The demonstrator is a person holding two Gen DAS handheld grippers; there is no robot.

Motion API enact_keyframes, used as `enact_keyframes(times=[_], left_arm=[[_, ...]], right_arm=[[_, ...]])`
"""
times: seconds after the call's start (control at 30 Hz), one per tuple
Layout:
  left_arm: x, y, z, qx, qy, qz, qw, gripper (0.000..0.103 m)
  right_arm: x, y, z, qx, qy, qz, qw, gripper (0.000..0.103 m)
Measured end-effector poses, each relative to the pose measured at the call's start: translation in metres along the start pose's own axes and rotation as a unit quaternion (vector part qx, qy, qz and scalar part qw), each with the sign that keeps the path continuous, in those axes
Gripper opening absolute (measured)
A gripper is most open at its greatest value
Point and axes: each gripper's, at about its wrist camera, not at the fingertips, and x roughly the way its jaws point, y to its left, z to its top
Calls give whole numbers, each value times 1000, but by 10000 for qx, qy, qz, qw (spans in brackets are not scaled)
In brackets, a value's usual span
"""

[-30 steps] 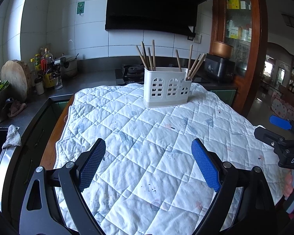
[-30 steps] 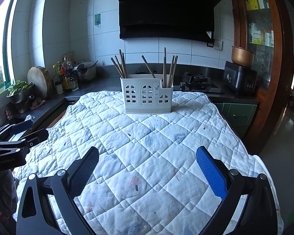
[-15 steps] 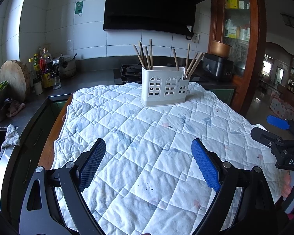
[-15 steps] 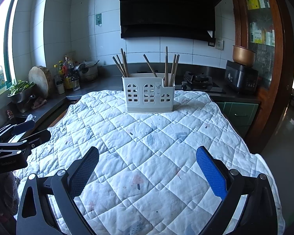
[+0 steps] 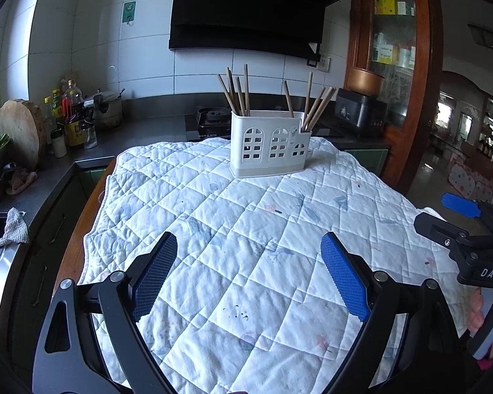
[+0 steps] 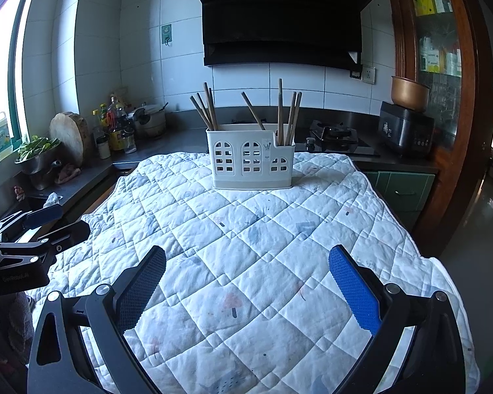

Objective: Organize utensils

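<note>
Here, your left hand-held gripper and right hand-held gripper hover released above the quilted cloth; wooden chopsticks stand in the perforated white plastic holder.

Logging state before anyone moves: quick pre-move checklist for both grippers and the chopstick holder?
1. Left gripper open and empty: ok, pads wide apart, nothing between.
2. Right gripper open and empty: ok, same.
3. Utensil holder upright on the quilted cloth: ok, base sits flat.
4. Chopsticks all in the holder: ok, clusters in the left and right compartments and one leaning in the middle; none seen lying on the cloth.
5. Path to the holder clear: ok, only bare cloth between both grippers and it.
6. Chopsticks sorted into matched pairs: cannot tell, they overlap and lean at different angles.
</note>
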Motion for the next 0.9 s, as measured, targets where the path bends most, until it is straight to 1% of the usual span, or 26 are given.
enact_keyframes(times=[0.7, 0.9], left_arm=[[8, -7, -3, 96, 85, -46, 9999, 89], [10, -6, -2, 43, 39, -61, 10000, 89]], right_arm=[[5, -2, -3, 25, 29, 58, 10000, 96], [7, -1, -4, 13, 36, 76, 10000, 96]])
